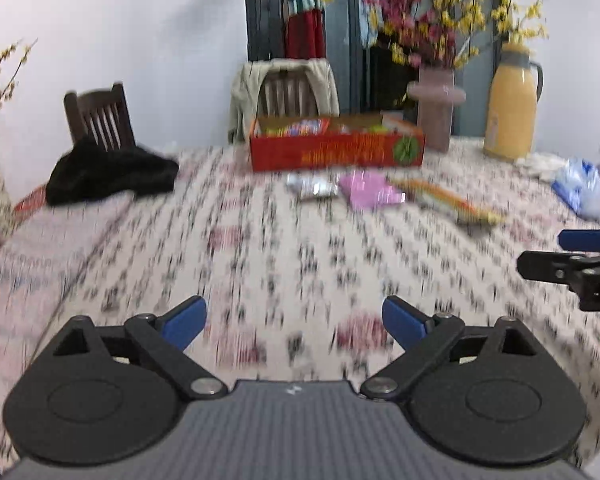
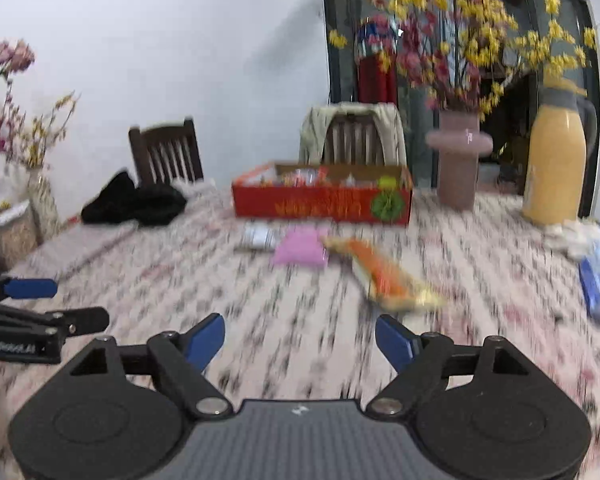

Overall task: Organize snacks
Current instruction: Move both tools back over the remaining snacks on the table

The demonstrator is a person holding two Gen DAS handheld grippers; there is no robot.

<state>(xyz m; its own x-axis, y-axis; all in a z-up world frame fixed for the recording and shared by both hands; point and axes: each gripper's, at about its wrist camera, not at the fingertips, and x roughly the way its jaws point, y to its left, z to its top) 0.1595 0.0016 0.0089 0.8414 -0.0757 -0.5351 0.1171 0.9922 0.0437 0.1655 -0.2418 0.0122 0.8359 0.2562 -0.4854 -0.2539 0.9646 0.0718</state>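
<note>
Approach step | left gripper (image 1: 294,322) and right gripper (image 2: 300,338) fingers apart, empty | packets (image 2: 300,246) loose before box (image 2: 322,200) | next: likely reach, clamp one

- We count three loose snack packets on the tablecloth: one silver packet (image 1: 312,189), one pink packet (image 1: 370,194), one orange packet (image 1: 448,202).
- We see one red box (image 1: 336,152) with snacks inside, too blurred to count.
- Two wooden chairs (image 1: 100,118).
- One pink vase (image 1: 436,110), one yellow thermos (image 1: 510,114).
- Two grippers, left gripper (image 1: 294,322) and right gripper (image 2: 300,342).
</note>
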